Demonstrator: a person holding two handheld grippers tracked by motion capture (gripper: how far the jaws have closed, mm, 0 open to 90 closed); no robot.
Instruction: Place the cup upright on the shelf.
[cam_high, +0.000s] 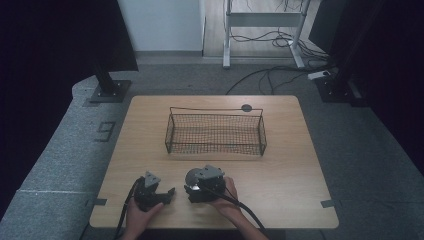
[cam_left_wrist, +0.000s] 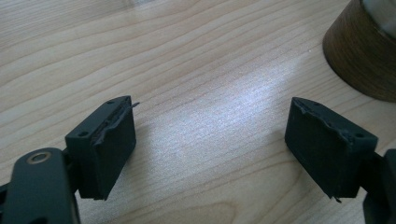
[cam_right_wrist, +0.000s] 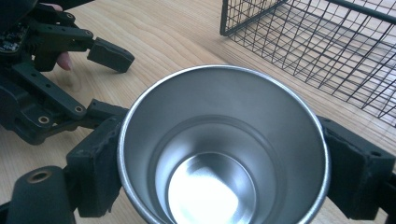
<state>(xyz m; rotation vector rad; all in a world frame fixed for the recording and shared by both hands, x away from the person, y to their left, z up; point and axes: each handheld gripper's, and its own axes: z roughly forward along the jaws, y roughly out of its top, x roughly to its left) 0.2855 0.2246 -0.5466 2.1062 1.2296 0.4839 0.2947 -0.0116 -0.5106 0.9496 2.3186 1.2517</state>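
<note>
Steel cup (cam_right_wrist: 224, 149), shiny inside, is clamped by right gripper (cam_right_wrist: 224, 172); wood-grain outside is seen past wide-open left gripper (cam_left_wrist: 210, 144)

left claw (cam_high: 167, 195): jaws spread wide, empty | right claw (cam_high: 196, 187): jaws clamped

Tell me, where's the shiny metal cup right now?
The cup sits between the right claw's pads on the near part of the table, in front of the wire basket, with the open left claw just to its left.

Shiny smooth metal cup (cam_right_wrist: 224, 154), black wire-mesh basket (cam_right_wrist: 327, 46), matt pale wood table (cam_right_wrist: 173, 37)
</note>
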